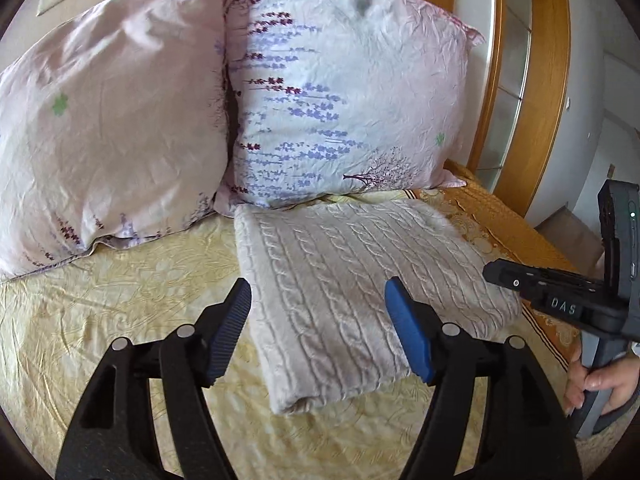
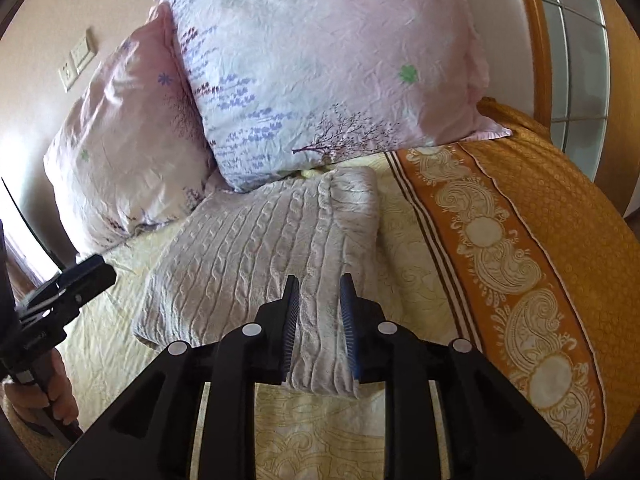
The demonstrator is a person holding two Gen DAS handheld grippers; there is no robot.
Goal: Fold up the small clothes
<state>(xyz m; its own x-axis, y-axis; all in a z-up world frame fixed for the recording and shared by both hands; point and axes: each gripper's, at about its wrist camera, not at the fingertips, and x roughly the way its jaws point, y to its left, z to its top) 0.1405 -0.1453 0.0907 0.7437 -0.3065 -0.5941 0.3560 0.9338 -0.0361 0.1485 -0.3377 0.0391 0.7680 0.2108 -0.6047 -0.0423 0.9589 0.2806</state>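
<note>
The cable-knit garment (image 1: 340, 280) lay as a neat folded rectangle on the pale yellow bedspread (image 1: 100, 320), its far edge tucked against the floral pillow (image 1: 344, 92), with the pink pillow (image 1: 108, 120) off to the left of that. Judging by its squared edges and doubled thickness, the folding looked done or nearly so; at most a final tidy or a move to a pile seemed left.

The left gripper (image 1: 318, 328) hung just above the garment's near left corner, angled downward, its blue pads spread wide with only cloth showing below the gap and nothing gripped. The right gripper (image 2: 320, 320) sat over the near right corner, also tilted down; its jaws stood narrowly apart, and the folded edge ran between them, though the pads did not appear to press it. A hand (image 1: 596, 384) held that tool's handle at the right of the left gripper's view. Beyond the right gripper's right side ran the orange patterned border (image 2: 520, 260).
</note>
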